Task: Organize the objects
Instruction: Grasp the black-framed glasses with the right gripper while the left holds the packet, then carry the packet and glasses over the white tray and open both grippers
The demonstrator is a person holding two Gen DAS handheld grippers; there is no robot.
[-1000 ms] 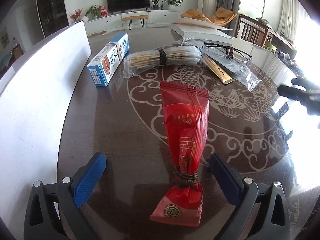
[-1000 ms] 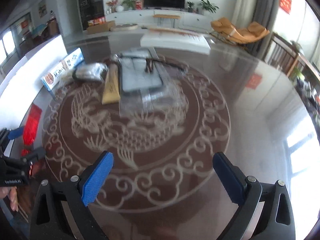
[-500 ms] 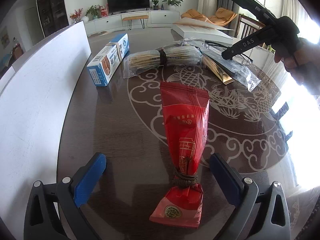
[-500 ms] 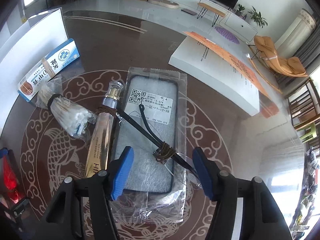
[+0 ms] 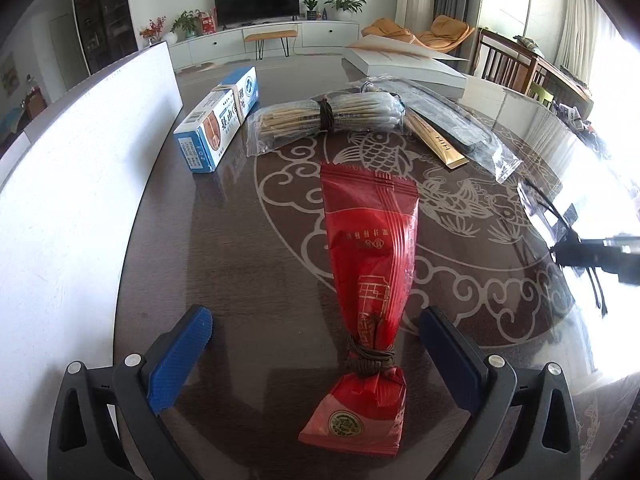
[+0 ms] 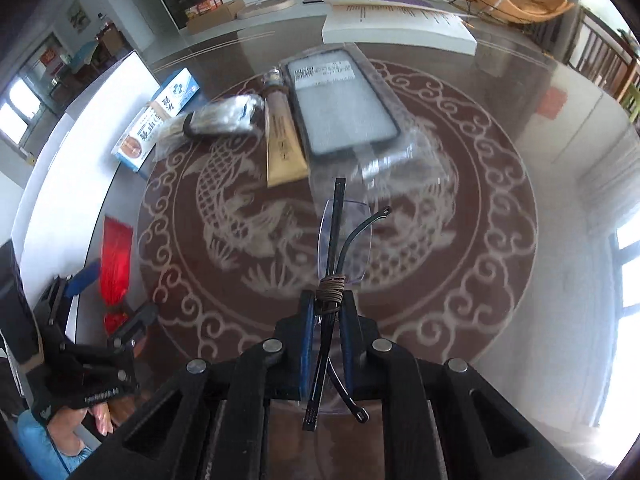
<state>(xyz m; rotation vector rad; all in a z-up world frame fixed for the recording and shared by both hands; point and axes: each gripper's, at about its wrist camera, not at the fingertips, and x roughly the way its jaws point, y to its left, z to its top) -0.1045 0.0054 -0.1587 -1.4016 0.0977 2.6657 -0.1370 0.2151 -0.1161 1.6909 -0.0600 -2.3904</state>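
My right gripper (image 6: 326,302) is shut on a pair of folded glasses (image 6: 340,236) bound with brown cord, held above the table. They also show in the left wrist view (image 5: 560,224) at the right edge. My left gripper (image 5: 316,340) is open, its blue pads either side of the tied end of a red snack packet (image 5: 370,248) lying on the table. The packet shows in the right wrist view (image 6: 116,256) too. The left gripper (image 6: 108,300) is low at the left there.
On the dark round table (image 5: 240,248) lie a blue and white box (image 5: 218,118), a bagged bundle of sticks (image 5: 328,118), a gold tube (image 6: 282,144), a bagged phone case (image 6: 342,102) and a white book (image 6: 396,26). A white board (image 5: 72,168) stands along the left edge.
My right gripper closed on the glasses over the phone case, lifted them and carried them back toward the near right of the table. The left gripper and red packet stayed still.
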